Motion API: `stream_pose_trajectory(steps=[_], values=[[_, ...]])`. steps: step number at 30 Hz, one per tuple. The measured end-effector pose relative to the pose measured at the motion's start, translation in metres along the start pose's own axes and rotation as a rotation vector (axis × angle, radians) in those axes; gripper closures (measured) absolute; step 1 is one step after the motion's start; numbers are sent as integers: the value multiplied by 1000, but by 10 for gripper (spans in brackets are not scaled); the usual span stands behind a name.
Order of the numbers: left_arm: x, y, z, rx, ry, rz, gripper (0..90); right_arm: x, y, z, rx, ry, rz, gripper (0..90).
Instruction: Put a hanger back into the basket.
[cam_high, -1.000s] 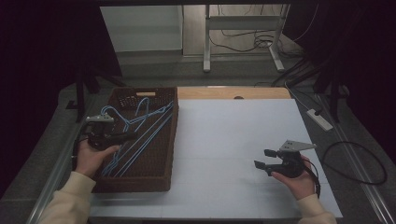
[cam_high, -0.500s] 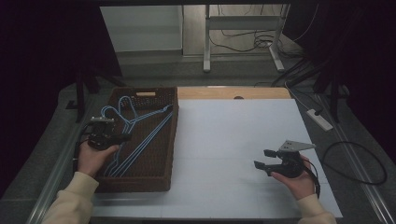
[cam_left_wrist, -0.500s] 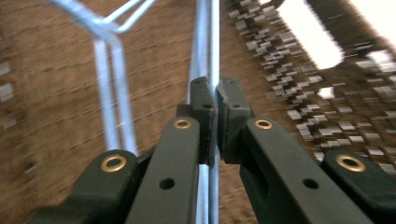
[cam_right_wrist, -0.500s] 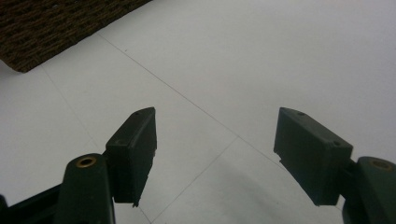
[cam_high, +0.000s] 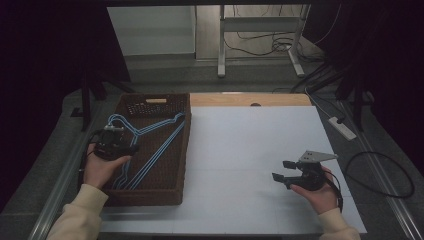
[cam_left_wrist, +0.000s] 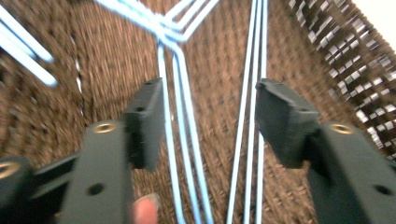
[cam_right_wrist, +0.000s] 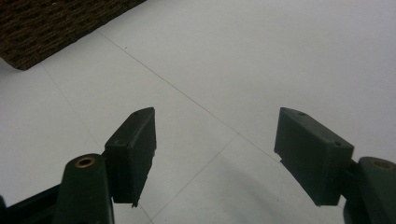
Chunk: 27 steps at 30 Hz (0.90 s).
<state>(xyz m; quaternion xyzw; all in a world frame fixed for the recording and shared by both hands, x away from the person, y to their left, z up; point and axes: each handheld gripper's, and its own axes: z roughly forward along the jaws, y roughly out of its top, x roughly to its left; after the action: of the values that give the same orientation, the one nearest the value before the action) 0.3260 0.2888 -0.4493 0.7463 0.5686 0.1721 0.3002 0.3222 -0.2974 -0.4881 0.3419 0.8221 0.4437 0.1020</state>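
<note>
Left gripper view looks straight down onto the coarse brown weave of the basket (cam_left_wrist: 107, 60), where the hangers (cam_left_wrist: 180, 121) lie flat: thin light-blue wire, bent into long triangles whose rods cross near the top. The left gripper (cam_left_wrist: 210, 121) hangs just above them; its blocky black jaws have just been opening and now stand wide, some rods running between them, the pads pressing on nothing.

From the high view the basket (cam_high: 177, 150) is a shallow rectangular tray of dark wicker, its far wall an open lattice with a pale handle slot. The hangers (cam_high: 150, 145) lie inside it, hooks toward the far left corner, beside the left gripper (cam_high: 114, 144).

Well to the right of the basket, on the smooth white sheet (cam_high: 250, 150) with faint grid lines, the right gripper (cam_high: 282, 171) rests in a hand, its jaws apart and empty. Beyond the sheet shows a strip of bare wood (cam_high: 250, 99); farther right of the basket lie a white power strip (cam_high: 343, 128) and a looped black cable (cam_high: 385, 172).
</note>
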Motion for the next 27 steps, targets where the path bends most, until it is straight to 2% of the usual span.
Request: stream_pose_trajectory(steps=[2, 6, 8, 9, 12, 15, 16, 19, 22, 27], values=[[-3, 1, -8, -40, -16, 13, 371, 0, 0, 0, -3, 0, 2, 301], [-12, 0, -29, -137, -114, 47, 351, 0, 0, 0, -3, -1, -2, 301], [-18, -2, -36, -165, -145, 68, 345, 0, 0, -1, -5, -3, -4, 300], [-18, -2, -36, -165, -145, 68, 343, 0, 0, -1, -5, -3, -4, 300], [-31, -9, -46, -213, -196, 97, 336, 0, 0, -2, -6, -4, -3, 300], [-39, -14, -49, -241, -218, 112, 331, 1, 0, -3, -12, -6, -2, 298], [-47, -20, -52, -264, -241, 134, 331, 0, 0, -4, -14, -7, -2, 298], [-55, -26, -53, -280, -260, 149, 328, 1, 0, -6, -21, -7, 0, 298], [-68, -37, -51, -294, -290, 183, 325, 3, 0, -10, -36, -7, 0, 297], [-77, -44, -48, -295, -301, 200, 322, 6, -2, -15, -59, -12, -2, 294]])
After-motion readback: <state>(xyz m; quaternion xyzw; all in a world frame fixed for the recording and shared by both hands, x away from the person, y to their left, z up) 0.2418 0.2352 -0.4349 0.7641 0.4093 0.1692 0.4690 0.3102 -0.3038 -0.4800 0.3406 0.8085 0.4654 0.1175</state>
